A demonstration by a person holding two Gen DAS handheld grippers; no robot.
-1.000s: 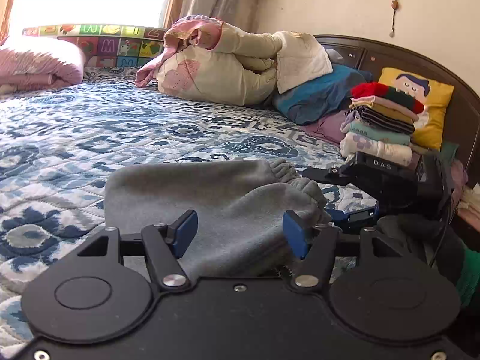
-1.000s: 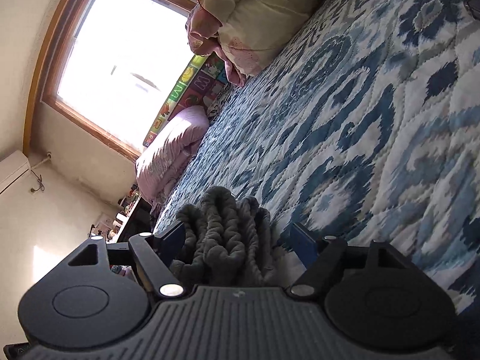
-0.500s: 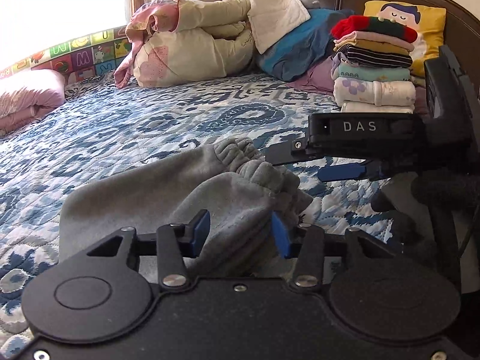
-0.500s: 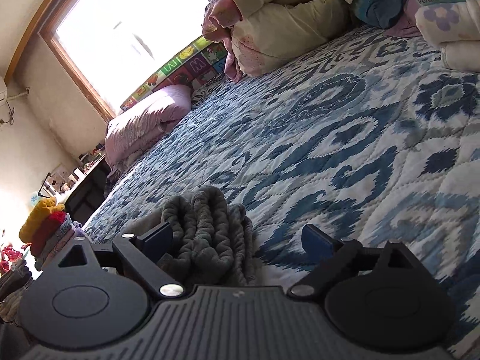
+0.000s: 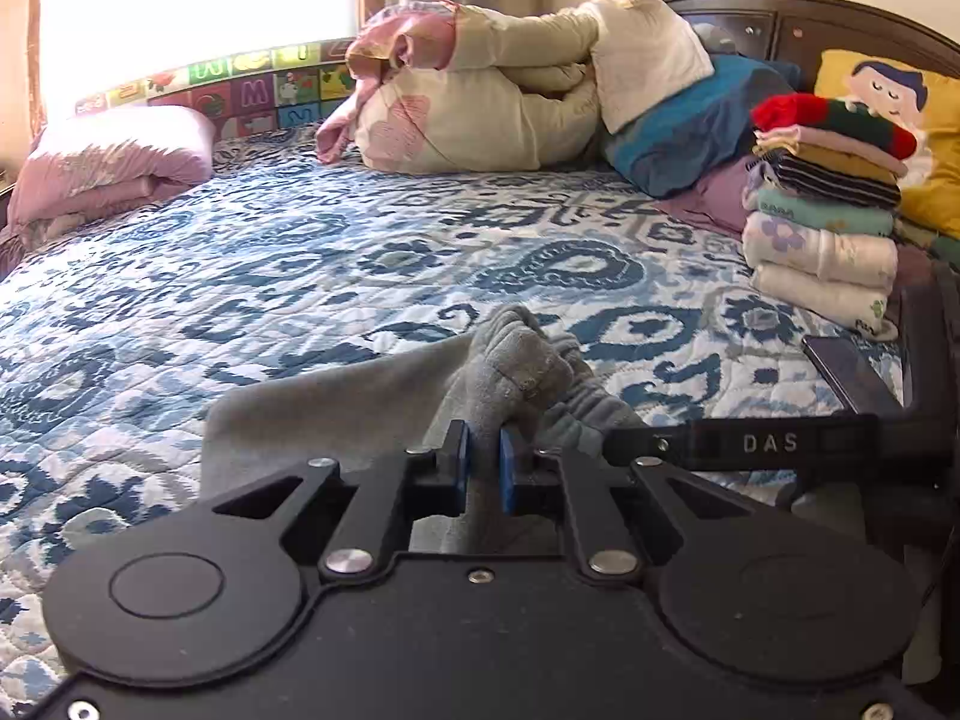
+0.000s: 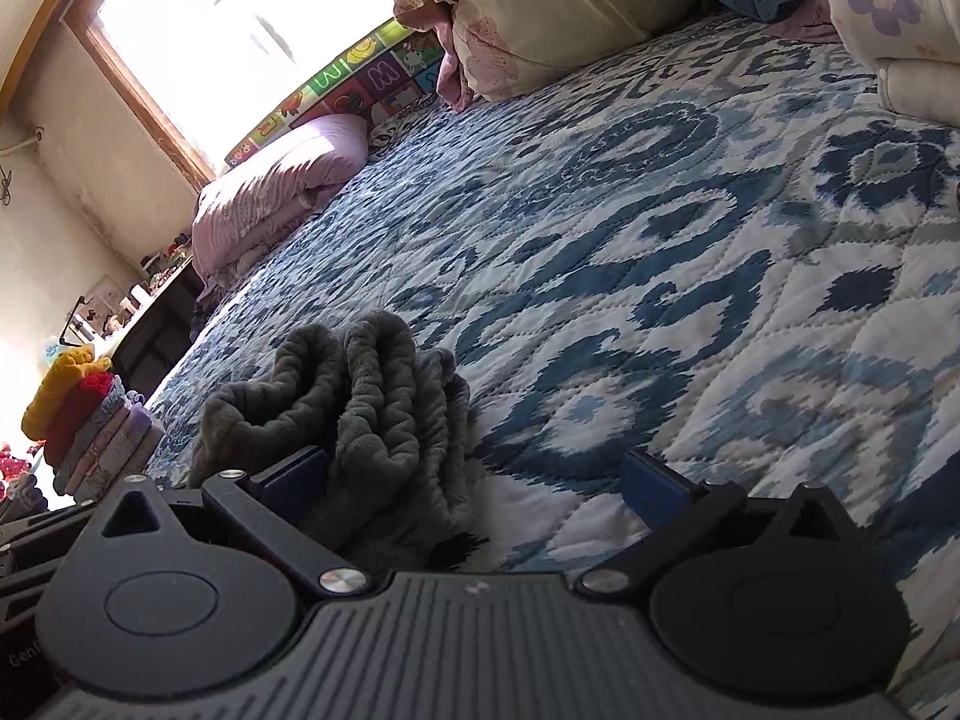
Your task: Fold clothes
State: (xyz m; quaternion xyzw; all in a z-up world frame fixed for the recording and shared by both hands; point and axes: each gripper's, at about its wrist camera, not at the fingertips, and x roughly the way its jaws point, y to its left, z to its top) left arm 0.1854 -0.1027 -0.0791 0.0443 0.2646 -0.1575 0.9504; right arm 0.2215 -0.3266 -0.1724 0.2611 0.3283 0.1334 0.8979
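The grey fleece garment [image 5: 372, 414] lies on the near part of the blue patterned quilt [image 5: 300, 276], its ribbed cuff bunched up. The left gripper [image 5: 483, 471] points slightly down and has just closed, pinching that cuff tight. The right gripper [image 6: 474, 480] has just spread wide, gathered fabric lying loose by its left pad, not squeezed. A folded clothes stack [image 5: 828, 210] sits far right; the garment's near edge is hidden behind the gripper body.

black tool [image 5: 482, 474], blue pads [image 5: 509, 477], silver screws
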